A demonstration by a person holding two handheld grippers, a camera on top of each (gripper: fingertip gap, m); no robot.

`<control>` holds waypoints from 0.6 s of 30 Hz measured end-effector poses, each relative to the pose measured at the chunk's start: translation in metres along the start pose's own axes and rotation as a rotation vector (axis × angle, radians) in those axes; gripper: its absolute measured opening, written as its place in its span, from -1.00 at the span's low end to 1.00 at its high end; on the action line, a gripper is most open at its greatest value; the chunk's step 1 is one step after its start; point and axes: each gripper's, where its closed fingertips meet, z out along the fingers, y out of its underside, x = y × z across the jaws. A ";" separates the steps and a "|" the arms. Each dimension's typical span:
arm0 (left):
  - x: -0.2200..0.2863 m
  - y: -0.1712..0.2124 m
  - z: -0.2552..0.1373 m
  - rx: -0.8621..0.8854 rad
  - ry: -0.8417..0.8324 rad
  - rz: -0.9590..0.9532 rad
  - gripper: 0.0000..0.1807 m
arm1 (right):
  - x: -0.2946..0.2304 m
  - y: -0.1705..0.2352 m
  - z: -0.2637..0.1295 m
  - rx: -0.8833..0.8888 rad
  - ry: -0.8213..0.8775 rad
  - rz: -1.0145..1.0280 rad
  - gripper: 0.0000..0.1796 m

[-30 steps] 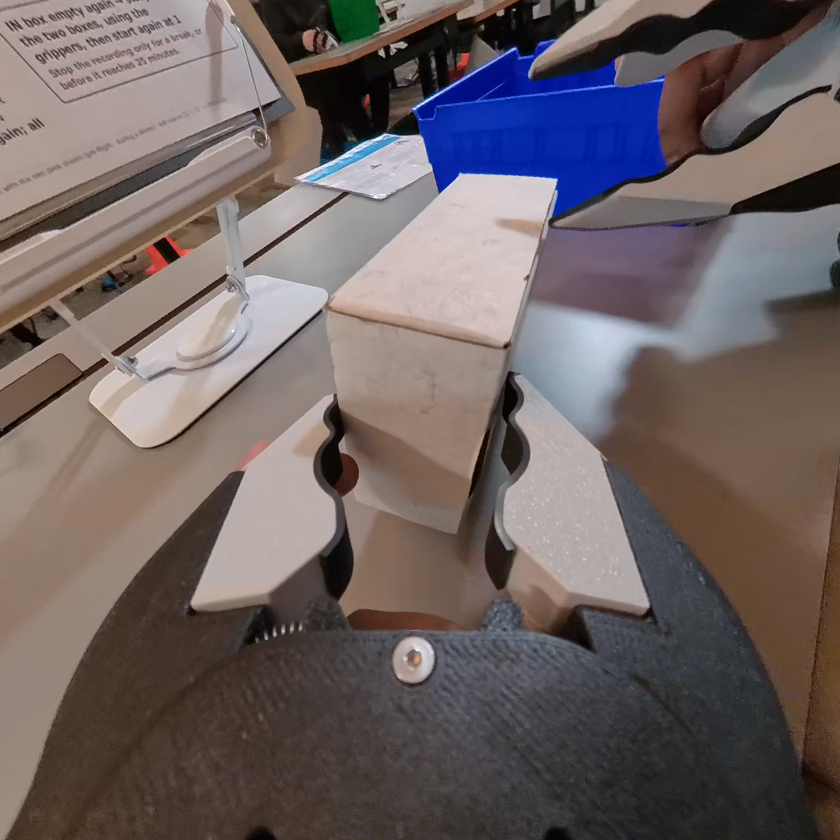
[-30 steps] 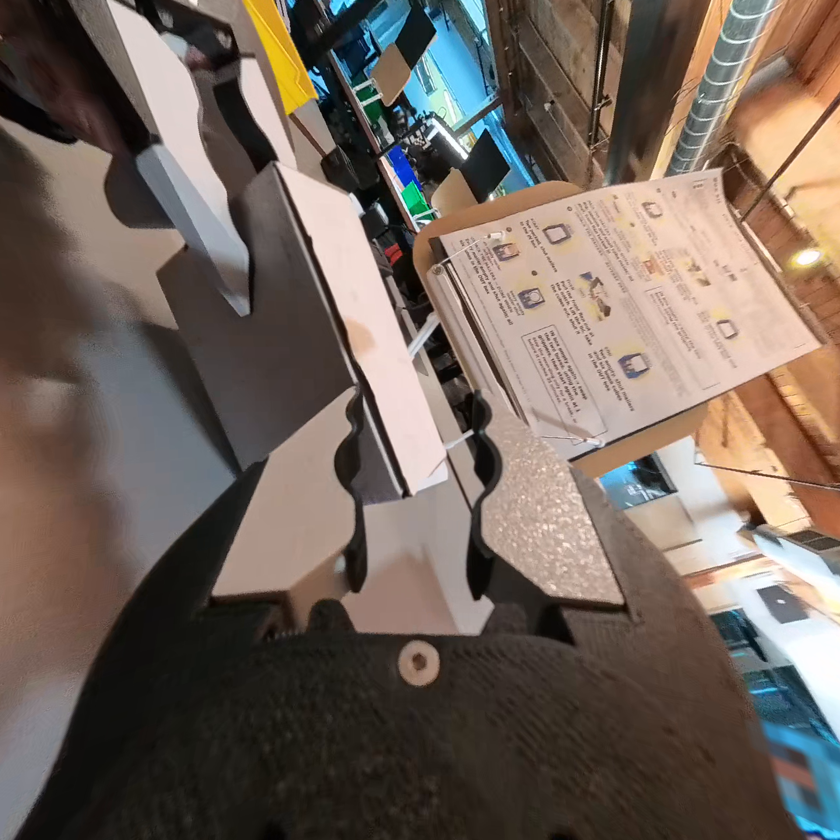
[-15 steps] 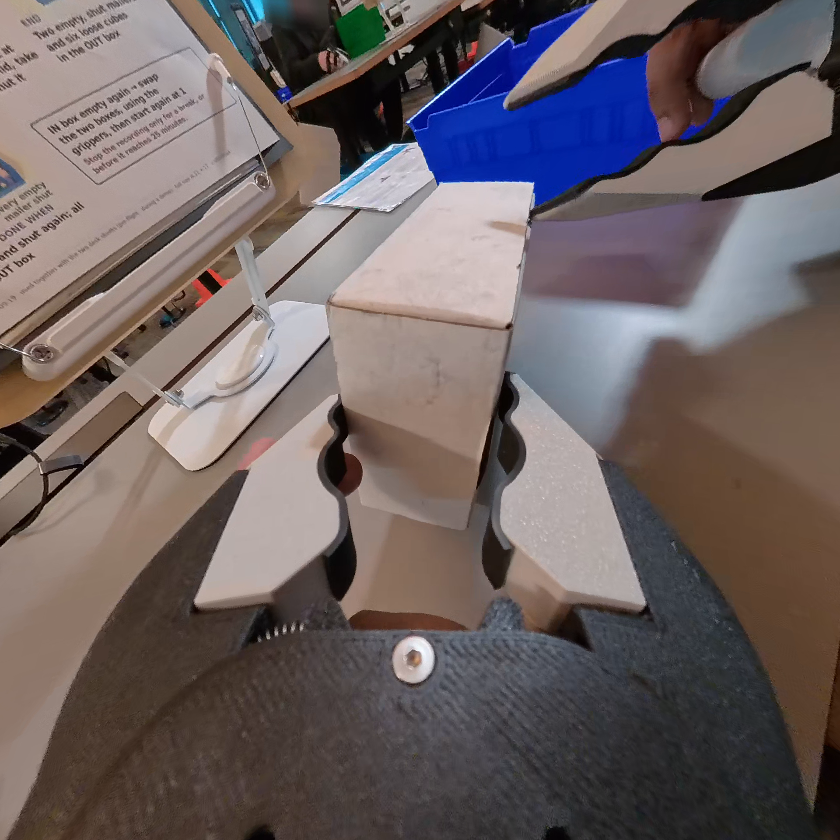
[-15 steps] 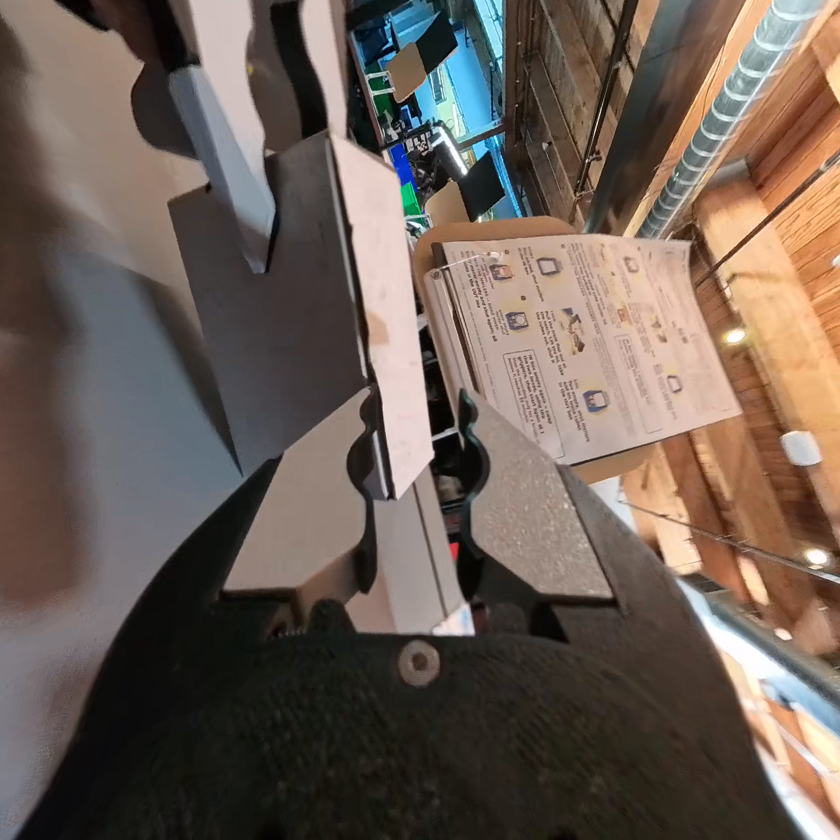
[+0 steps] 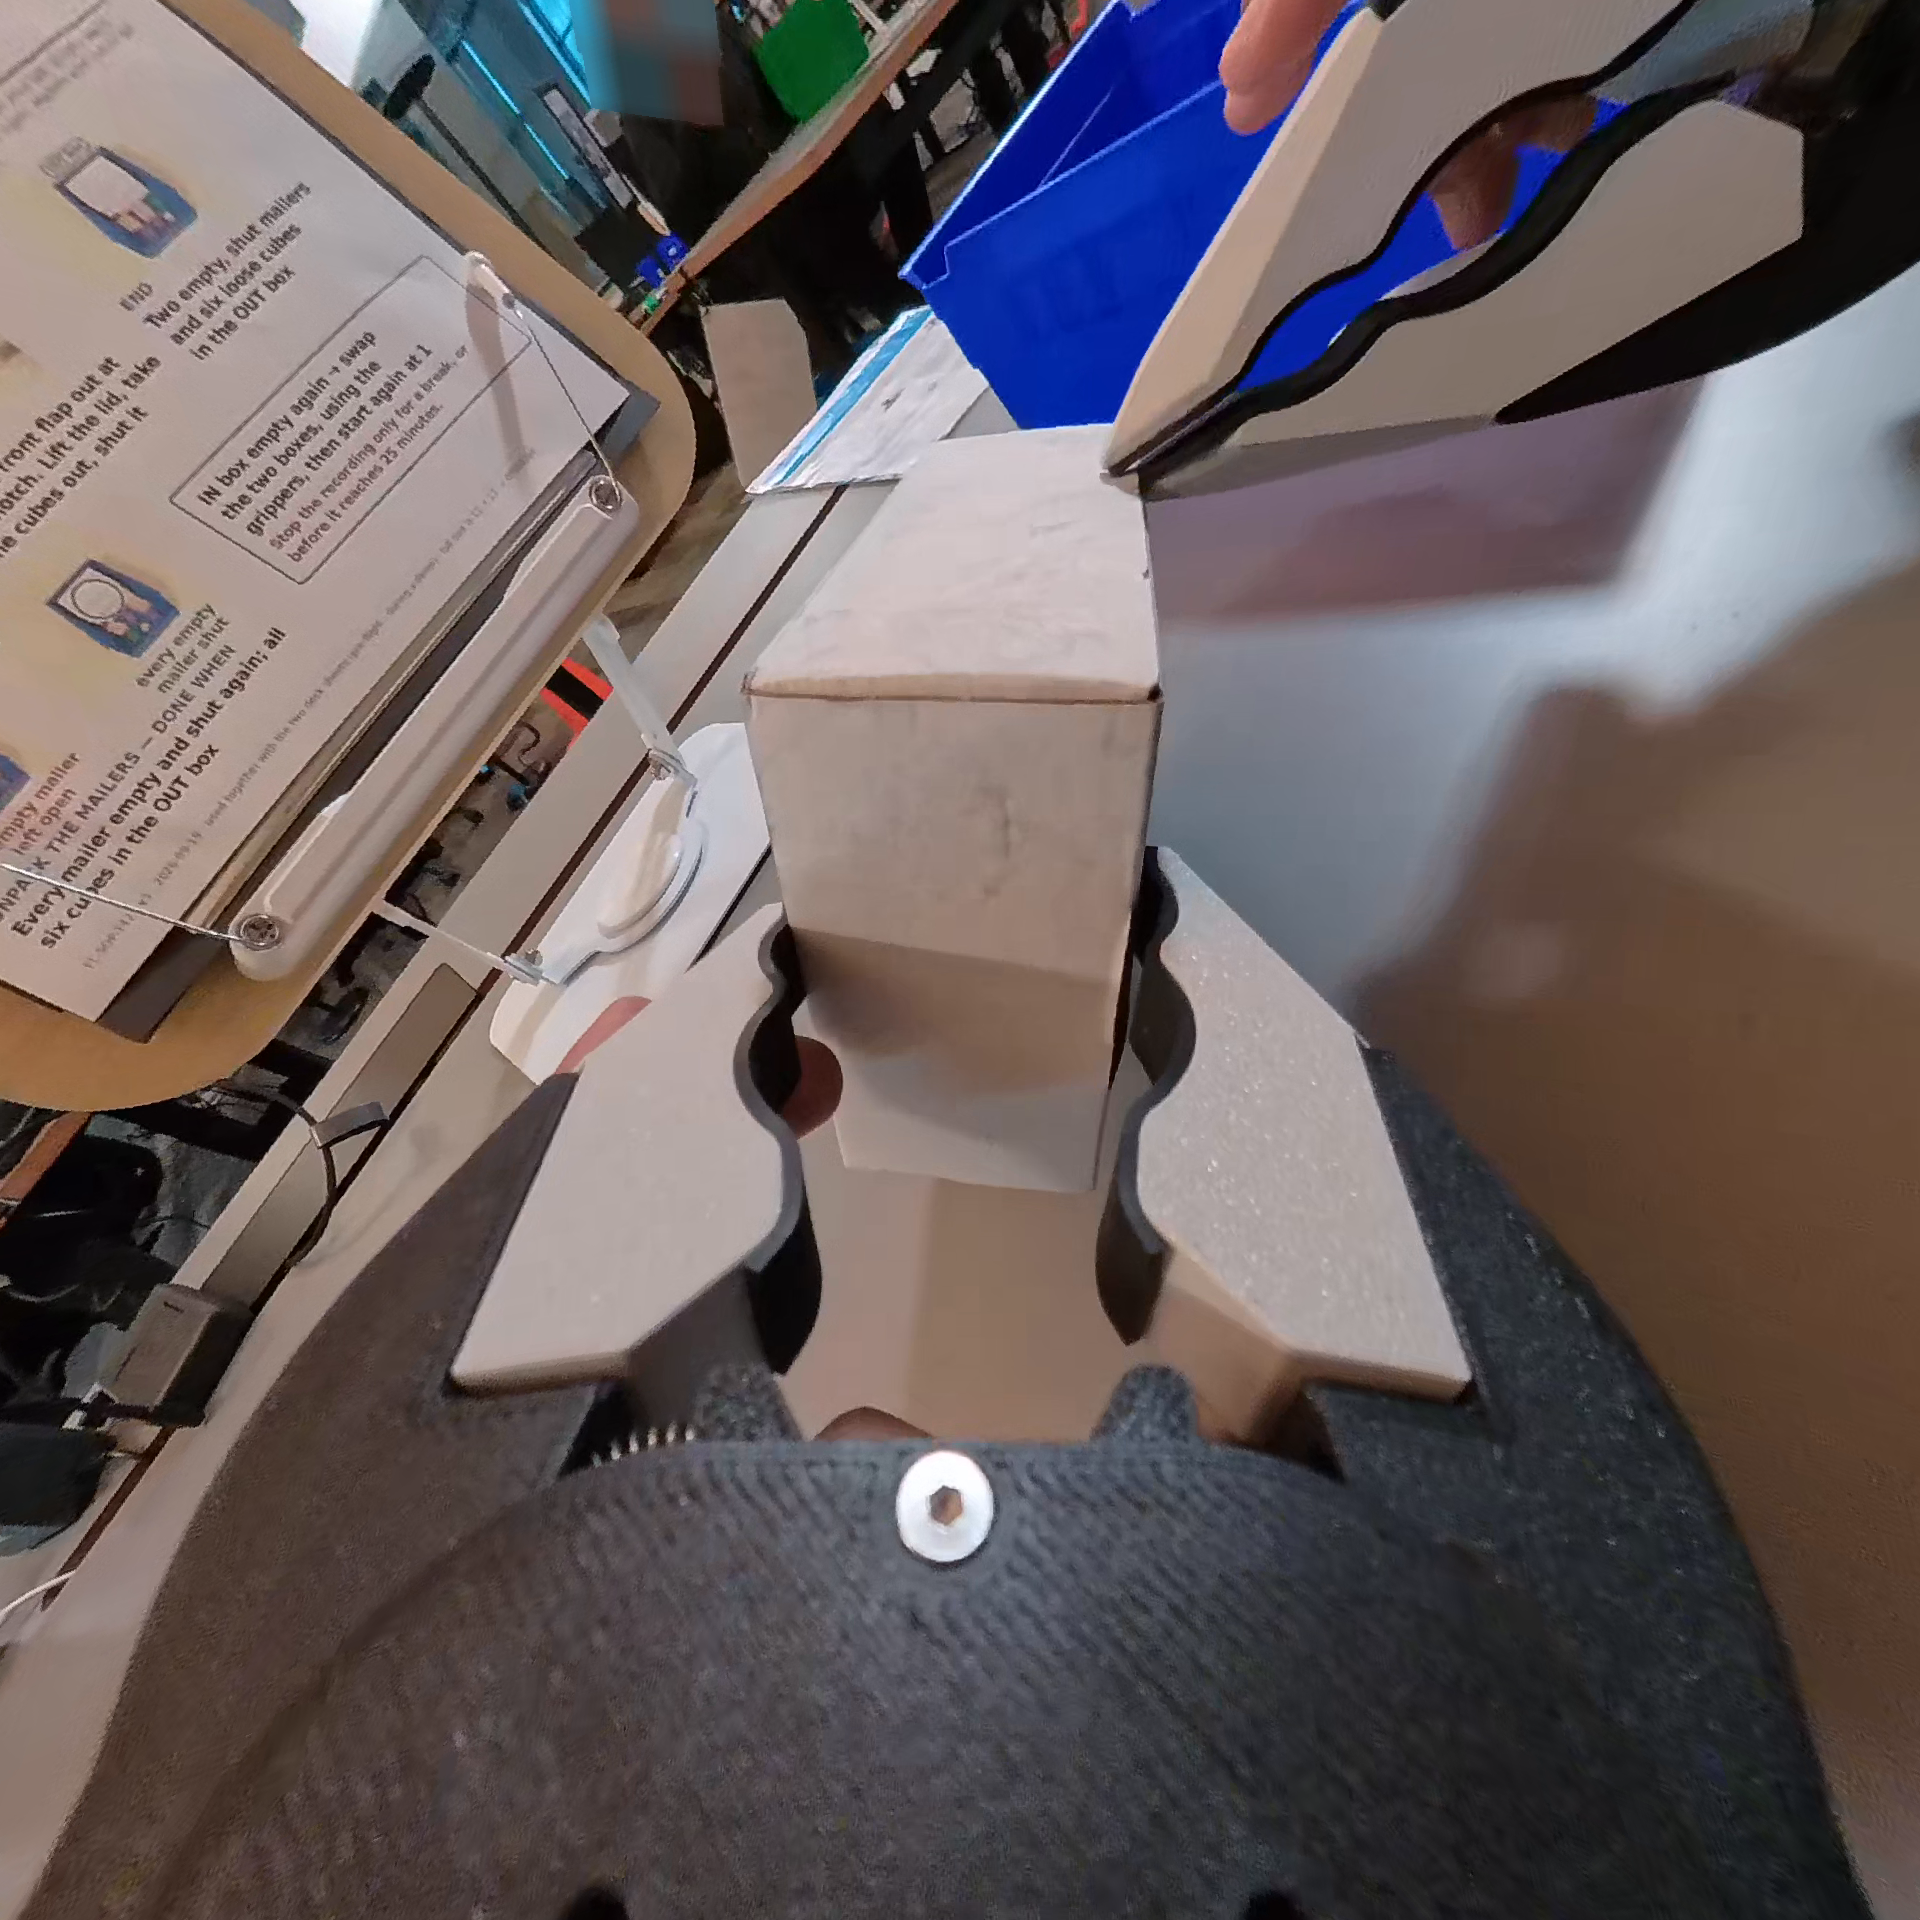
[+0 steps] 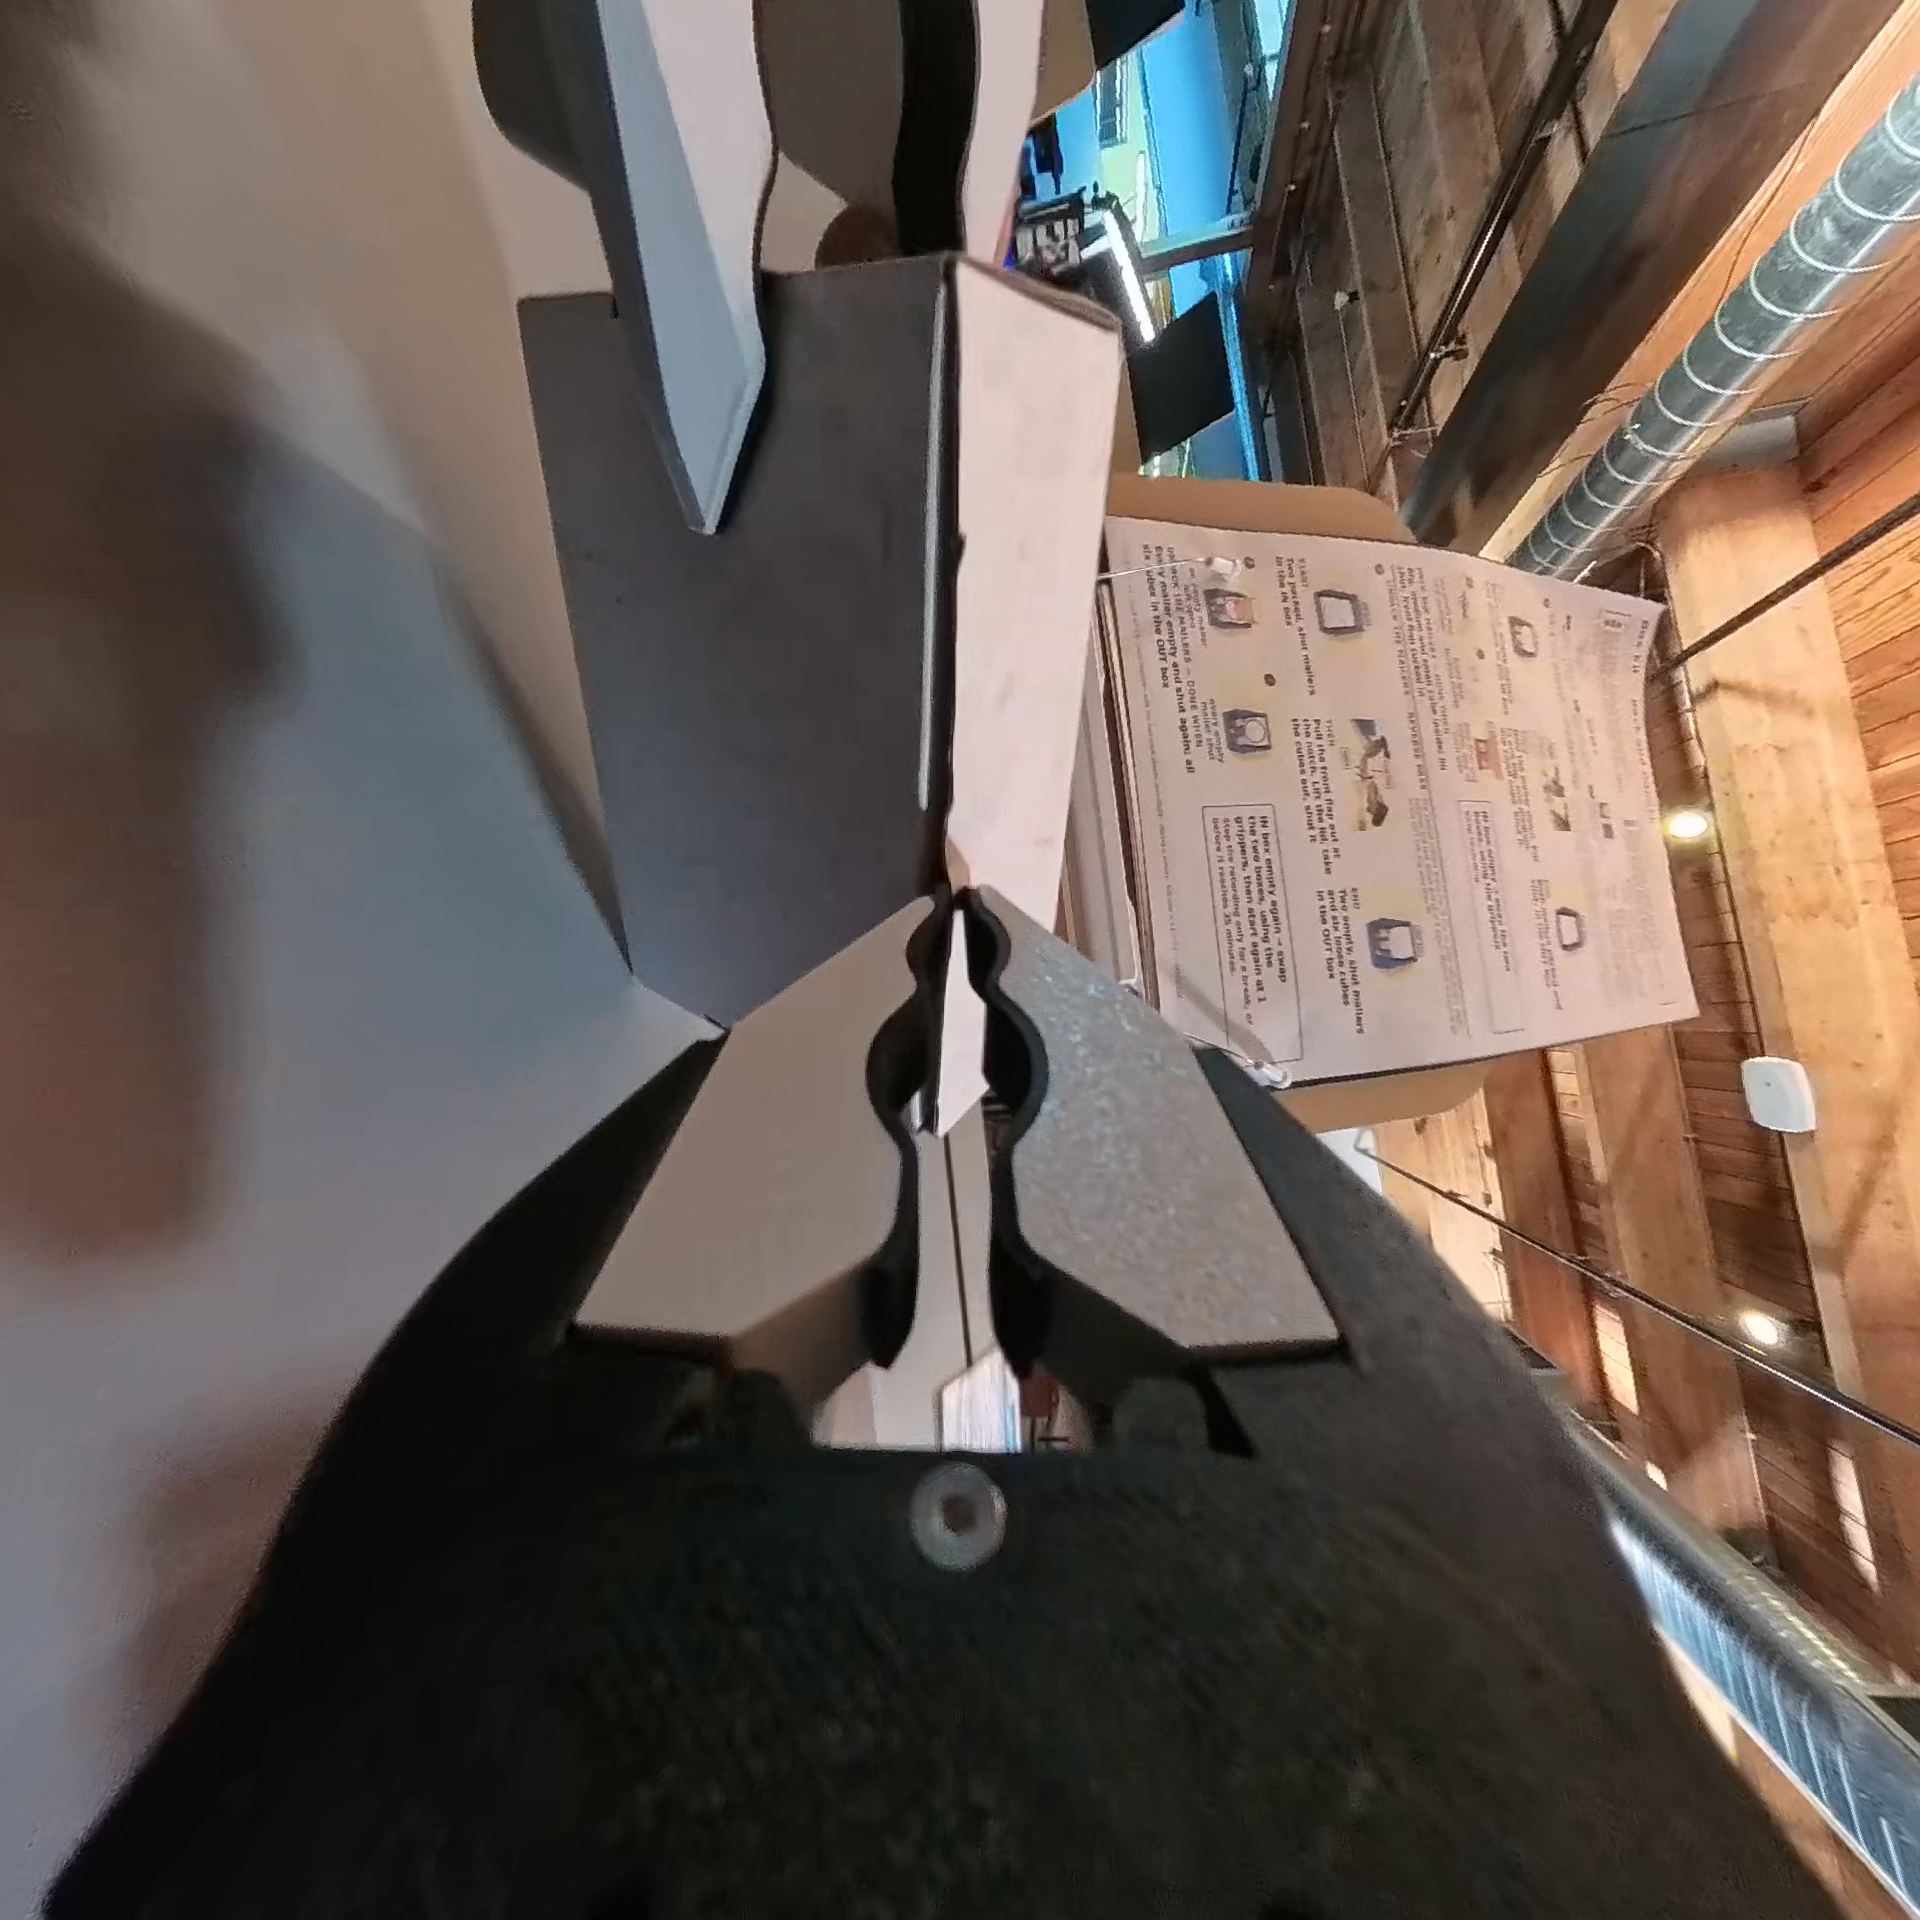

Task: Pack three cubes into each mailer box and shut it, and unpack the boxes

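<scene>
A white cardboard mailer box (image 5: 966, 582) is held off the table between both grippers. My left gripper (image 5: 961, 914) is shut on its near end. My right gripper (image 5: 1127, 457) comes in from the upper right, its tips pinched on the box's far top corner. In the right wrist view the right gripper (image 6: 951, 904) is shut on a thin edge of the box (image 6: 769, 675). The left gripper's fingers (image 6: 686, 312) clamp the far end. The box looks closed. No cubes show.
A blue bin (image 5: 1060, 312) stands behind the box. An instruction sheet on a stand (image 5: 312, 468) with a white base (image 5: 644, 883) is at the left, also in the right wrist view (image 6: 1403, 810). A flat packet (image 5: 883, 416) lies by the bin.
My right gripper, open around the box's edge a second ago, has closed on it. The left gripper has kept its hold and shifted the box slightly towards the stand.
</scene>
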 end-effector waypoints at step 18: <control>0.006 -0.003 0.000 0.049 0.033 -0.050 -0.33 | 0.031 -0.002 -0.002 0.070 0.016 0.477 -1.00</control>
